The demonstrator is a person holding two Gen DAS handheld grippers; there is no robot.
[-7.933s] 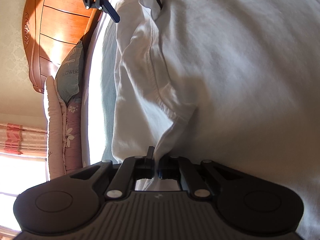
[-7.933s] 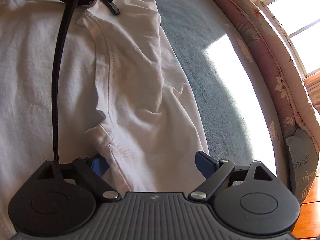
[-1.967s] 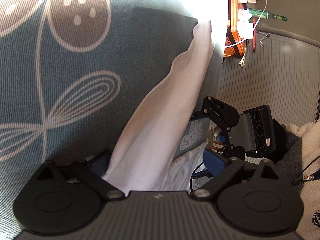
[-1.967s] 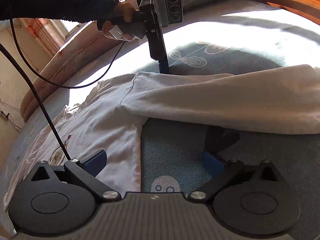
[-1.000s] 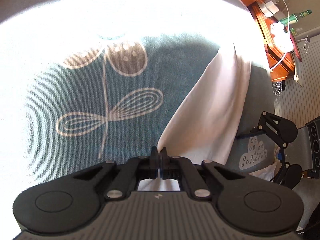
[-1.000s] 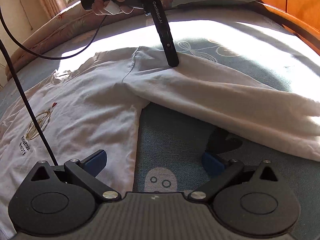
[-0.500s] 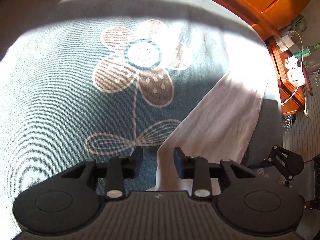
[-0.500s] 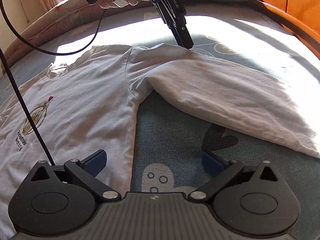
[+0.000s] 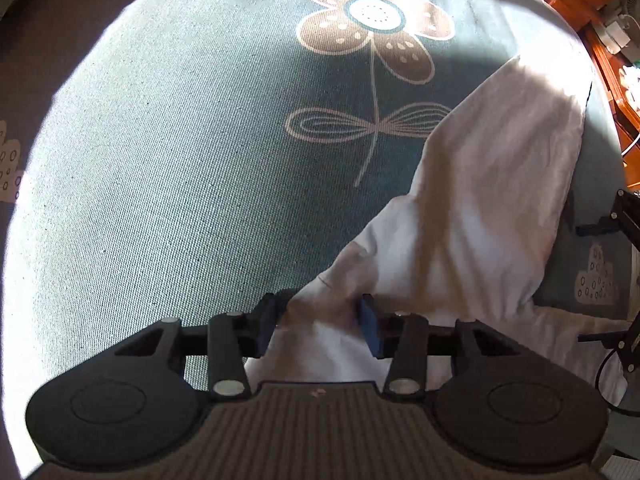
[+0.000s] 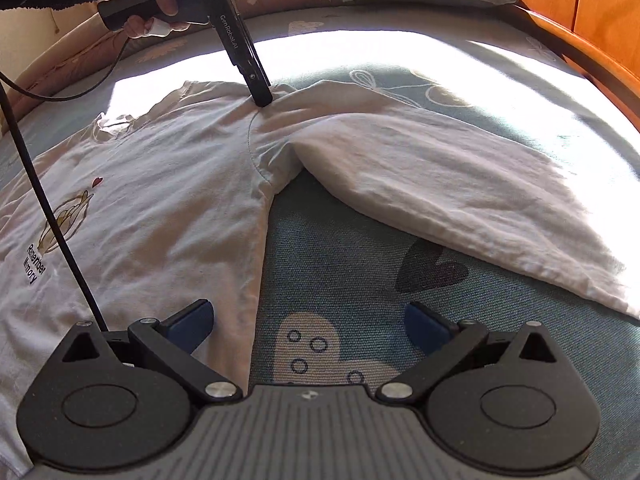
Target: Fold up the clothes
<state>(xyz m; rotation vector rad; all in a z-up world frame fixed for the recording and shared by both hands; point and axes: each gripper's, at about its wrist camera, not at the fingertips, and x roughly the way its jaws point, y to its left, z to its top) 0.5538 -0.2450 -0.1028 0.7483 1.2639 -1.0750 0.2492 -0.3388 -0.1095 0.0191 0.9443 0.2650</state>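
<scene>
Hard sunlight blows out patches of the bedspread (image 10: 360, 52), shadows run deep, and fisheye edges bend.

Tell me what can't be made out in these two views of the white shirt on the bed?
- Shirt: its far sleeve and hem, cut off by the right wrist view's left edge.
- Sleeve cuff: cut off at the right edge.
- Left gripper: fabric beneath it hidden by its own body, left wrist view.
- Nightstand items: too small, glare-washed.

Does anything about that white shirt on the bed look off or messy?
Mostly tidy. The white shirt lies flat on the bedspread, print up. Its long sleeve sticks out sideways, rumpled, with cloth bunched at the shoulder where the left gripper is opening over it. No damage shows.
</scene>
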